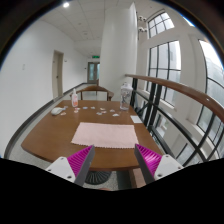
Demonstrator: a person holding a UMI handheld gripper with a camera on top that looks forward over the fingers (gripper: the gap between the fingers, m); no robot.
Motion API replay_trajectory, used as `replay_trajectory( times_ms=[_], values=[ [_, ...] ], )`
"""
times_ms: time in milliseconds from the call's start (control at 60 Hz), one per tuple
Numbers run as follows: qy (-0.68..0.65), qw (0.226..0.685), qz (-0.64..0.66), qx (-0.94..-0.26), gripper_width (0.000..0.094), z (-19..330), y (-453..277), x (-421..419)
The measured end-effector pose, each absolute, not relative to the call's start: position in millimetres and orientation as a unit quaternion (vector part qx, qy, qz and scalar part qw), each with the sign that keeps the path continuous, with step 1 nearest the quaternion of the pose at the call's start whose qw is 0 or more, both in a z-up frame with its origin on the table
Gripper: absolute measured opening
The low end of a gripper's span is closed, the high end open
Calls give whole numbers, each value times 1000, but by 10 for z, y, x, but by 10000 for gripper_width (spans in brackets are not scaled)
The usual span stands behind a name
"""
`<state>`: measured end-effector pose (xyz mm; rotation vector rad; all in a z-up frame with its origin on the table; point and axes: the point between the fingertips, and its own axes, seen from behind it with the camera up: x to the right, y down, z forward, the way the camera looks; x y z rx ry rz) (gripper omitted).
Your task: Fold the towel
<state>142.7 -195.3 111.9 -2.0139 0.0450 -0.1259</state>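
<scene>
Towel: your towel [103,134] lay flat and spread out on the table [45,140], a pale pink rectangle, just ahead of the tongs [114,159] and roughly centred between their two fingers.
Tongs: you held them open, with a wide gap between the magenta pads [81,158]; nothing was gripped, and the fingers stood short of the towel's near edge, apart from it.
Pose: you had the tongs raised above the near side of the table, pointing forward and slightly down across the tabletop, both fingers level with each other.
Table: it was a long wooden one, curved at the near edge, running away from you toward a white pillar [117,45].
Far end: a bottle [74,98] and a few small pale things, too small to tell, stood beyond the towel.
Right side: a railing [185,95] ran alongside the table, with tall windows [165,60] behind it.
</scene>
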Motion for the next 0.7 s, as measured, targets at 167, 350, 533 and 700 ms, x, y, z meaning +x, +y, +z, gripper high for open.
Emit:
replay_trajectory(
  times_ms=[167,350,533,700],
  values=[
    [-3,516,-24,-856,823,928,-1665,1132],
    [-44,494,10,-868,745,676,-911,476],
    [-61,464,12,-884,702,282,-143,-9],
    [-53,432,13,-900,232,-136,240,-145]
  ],
)
